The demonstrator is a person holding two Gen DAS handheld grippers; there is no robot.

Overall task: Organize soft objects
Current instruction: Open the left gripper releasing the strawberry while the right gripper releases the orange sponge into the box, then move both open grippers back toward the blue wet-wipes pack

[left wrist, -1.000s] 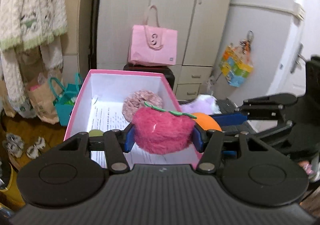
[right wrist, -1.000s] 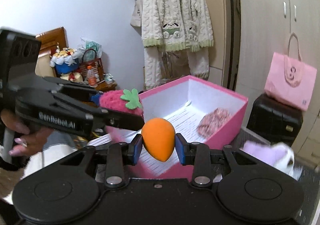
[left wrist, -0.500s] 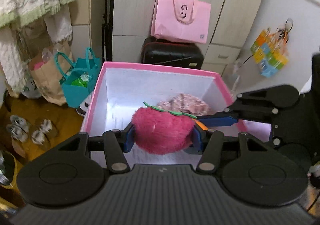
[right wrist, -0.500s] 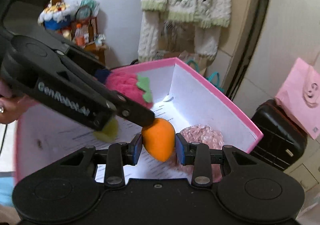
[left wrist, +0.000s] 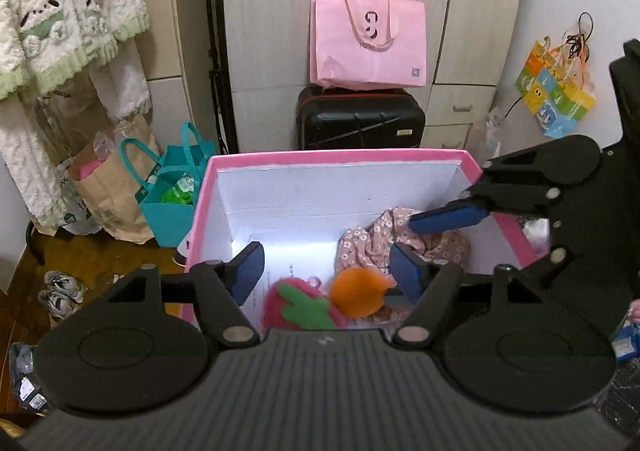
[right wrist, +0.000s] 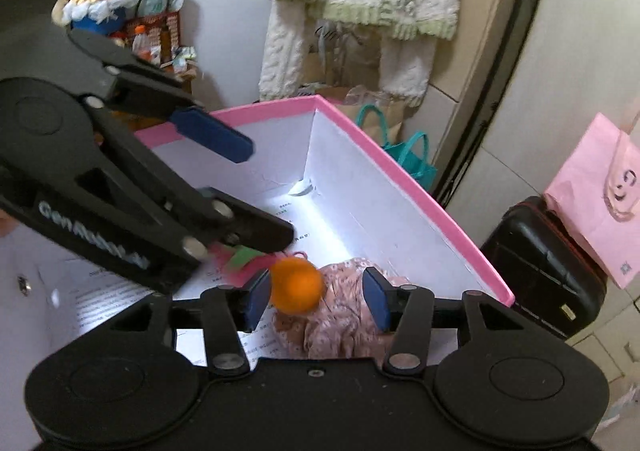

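Pink box (left wrist: 340, 157) holding fuzzy strawberry (left wrist: 298, 305), orange sponge (left wrist: 358, 291), floral cloth (left wrist: 404, 237), both grippers' jaws spread, empty

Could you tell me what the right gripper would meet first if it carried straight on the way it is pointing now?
Probably the pink floral cloth lying in the pink box: it sits directly ahead between the open jaws of the right gripper. The orange sponge, blurred by its left finger, might be touched first; depth is unclear.

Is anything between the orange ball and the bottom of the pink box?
Nothing visible. The orange ball is free between the open right gripper jaws, inside the pink box, with floral cloth and paper lining below.
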